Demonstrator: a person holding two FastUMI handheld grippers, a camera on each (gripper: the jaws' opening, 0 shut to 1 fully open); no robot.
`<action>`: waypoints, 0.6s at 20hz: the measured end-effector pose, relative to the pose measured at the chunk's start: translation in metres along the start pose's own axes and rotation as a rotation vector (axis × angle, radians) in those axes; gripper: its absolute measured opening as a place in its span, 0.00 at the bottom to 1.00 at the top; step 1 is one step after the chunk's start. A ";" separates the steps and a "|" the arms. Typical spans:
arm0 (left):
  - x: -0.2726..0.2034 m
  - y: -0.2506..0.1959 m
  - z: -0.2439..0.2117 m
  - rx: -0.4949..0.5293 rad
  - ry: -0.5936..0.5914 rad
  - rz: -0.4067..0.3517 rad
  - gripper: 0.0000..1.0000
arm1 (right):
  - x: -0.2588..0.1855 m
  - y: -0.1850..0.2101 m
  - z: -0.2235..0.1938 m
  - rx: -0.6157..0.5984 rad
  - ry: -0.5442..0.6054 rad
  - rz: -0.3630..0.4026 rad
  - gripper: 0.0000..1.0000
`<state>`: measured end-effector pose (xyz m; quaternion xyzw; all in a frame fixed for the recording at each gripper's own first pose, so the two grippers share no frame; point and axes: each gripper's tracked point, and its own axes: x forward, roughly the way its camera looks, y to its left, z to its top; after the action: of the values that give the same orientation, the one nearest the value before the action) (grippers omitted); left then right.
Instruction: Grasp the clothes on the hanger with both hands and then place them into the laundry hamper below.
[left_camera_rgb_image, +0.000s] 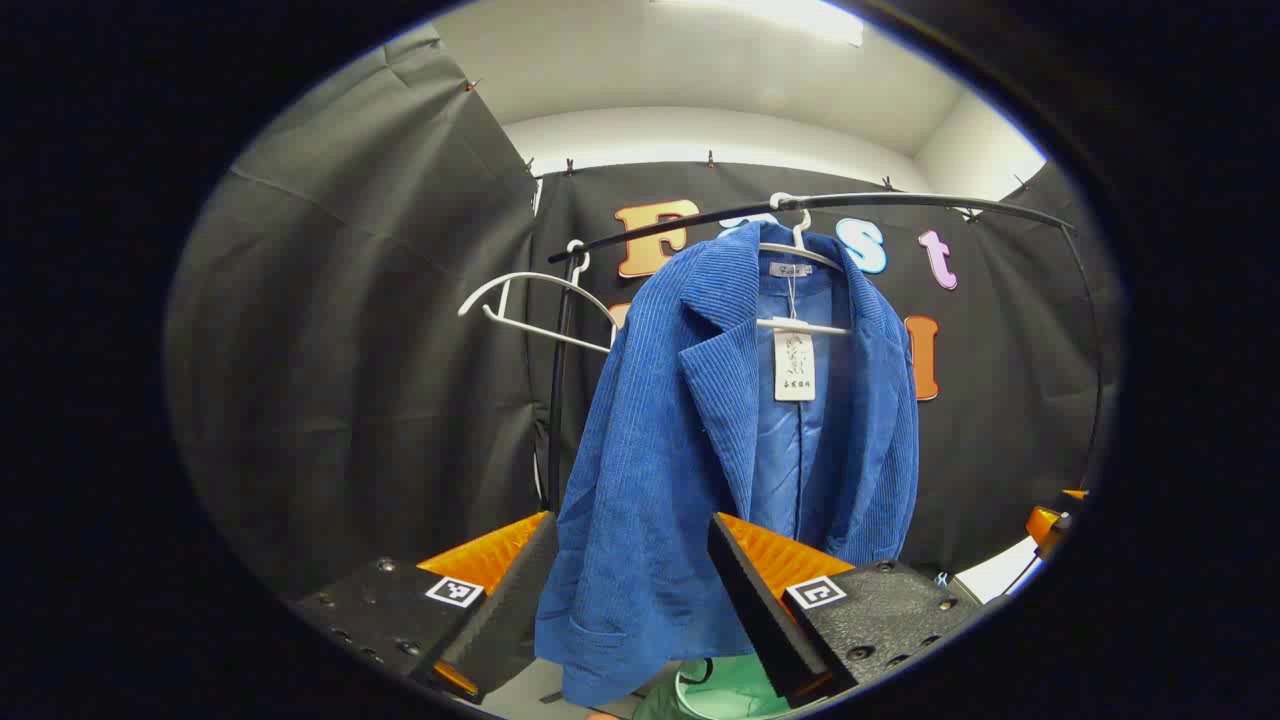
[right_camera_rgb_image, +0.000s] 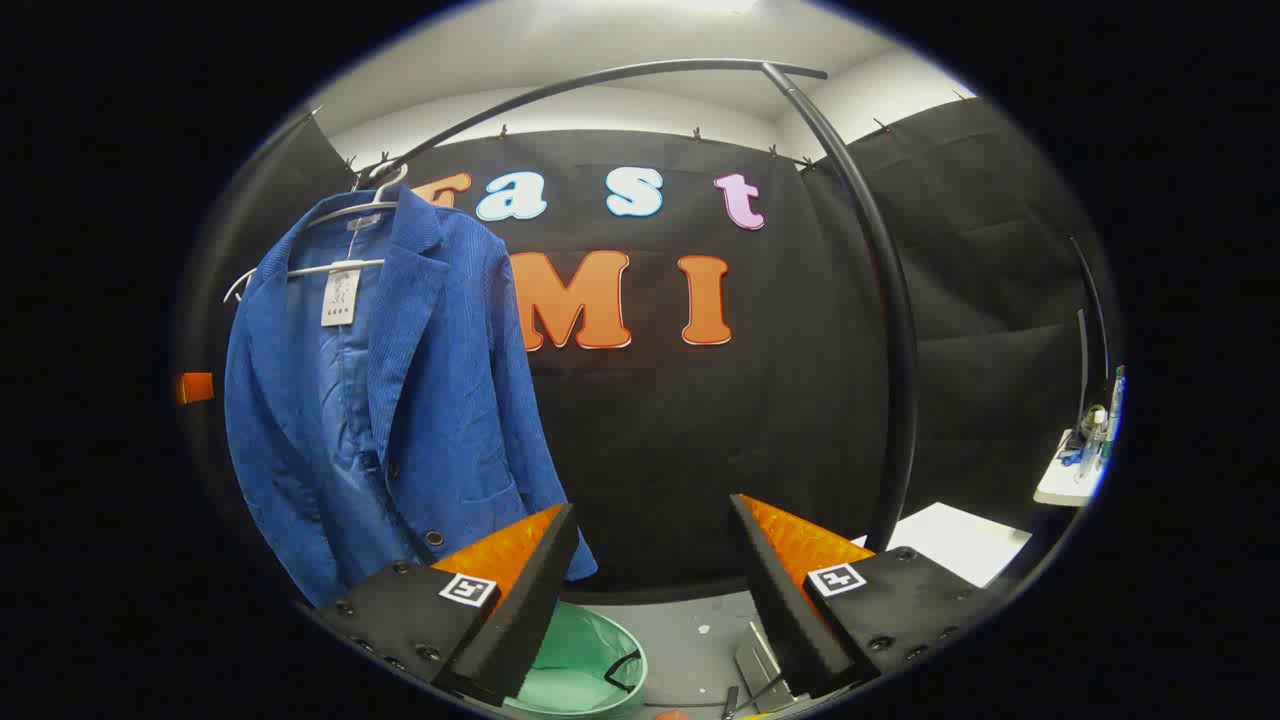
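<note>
A blue corduroy jacket (left_camera_rgb_image: 690, 450) hangs on a white hanger (left_camera_rgb_image: 800, 250) from a black rail (left_camera_rgb_image: 820, 203); a paper tag dangles inside its collar. My left gripper (left_camera_rgb_image: 630, 590) is open, its fingers either side of the jacket's lower front but short of the cloth. In the right gripper view the same jacket (right_camera_rgb_image: 400, 390) hangs at the left. My right gripper (right_camera_rgb_image: 655, 590) stands open to the right of it, with nothing between its fingers. The green laundry hamper (right_camera_rgb_image: 580, 665) sits on the floor below, and its rim (left_camera_rgb_image: 720, 690) shows under the jacket.
An empty white hanger (left_camera_rgb_image: 540, 305) hangs left of the jacket on the rail. The rack's curved black post (right_camera_rgb_image: 885, 330) rises at the right. A white table (right_camera_rgb_image: 960, 535) lies beyond it, and a small shelf (right_camera_rgb_image: 1075, 475) with bottles is at the far right.
</note>
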<state>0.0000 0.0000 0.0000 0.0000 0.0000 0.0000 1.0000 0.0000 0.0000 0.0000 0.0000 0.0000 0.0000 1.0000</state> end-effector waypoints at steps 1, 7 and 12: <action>-0.001 0.000 -0.001 -0.002 0.001 0.000 0.95 | 0.001 0.000 -0.002 0.002 0.004 0.002 0.98; 0.000 -0.001 -0.005 -0.020 0.012 -0.001 0.95 | 0.004 0.002 -0.004 0.001 0.006 0.004 0.98; -0.002 -0.002 -0.007 -0.021 0.018 -0.007 0.95 | 0.004 0.005 -0.002 0.000 0.006 0.005 0.98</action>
<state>-0.0015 -0.0018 -0.0070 -0.0106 0.0092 -0.0037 0.9999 0.0045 0.0051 -0.0021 -0.0002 0.0028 0.0026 1.0000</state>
